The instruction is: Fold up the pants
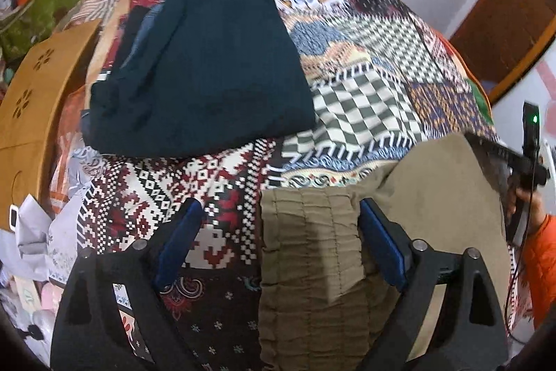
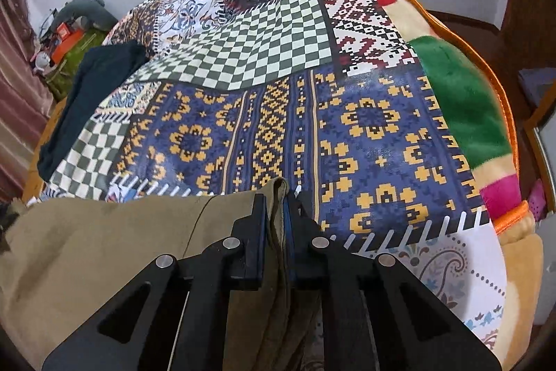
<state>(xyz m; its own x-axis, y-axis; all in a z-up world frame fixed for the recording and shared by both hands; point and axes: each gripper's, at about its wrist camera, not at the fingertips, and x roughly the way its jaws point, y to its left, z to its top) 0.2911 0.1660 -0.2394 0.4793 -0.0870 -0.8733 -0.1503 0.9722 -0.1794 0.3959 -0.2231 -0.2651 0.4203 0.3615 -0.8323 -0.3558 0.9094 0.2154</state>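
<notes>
Khaki pants [image 1: 312, 249] lie on the patterned bedspread [image 1: 365, 86], elastic waistband nearest in the left wrist view. My left gripper [image 1: 281, 211] is open, its blue pads either side of the waistband's left edge, the right finger [image 1: 382, 242] resting over the fabric. My right gripper [image 2: 278, 207] is shut on a bunched edge of the khaki pants [image 2: 104, 249], which spread to the left. The right gripper also shows in the left wrist view [image 1: 521, 162] at the far right.
A folded dark teal garment [image 1: 208, 65] lies further up the bed, also in the right wrist view [image 2: 90, 93]. A wooden headboard [image 1: 31, 99] and clutter stand at left. A green and orange blanket [image 2: 462, 99] edges the bed at right.
</notes>
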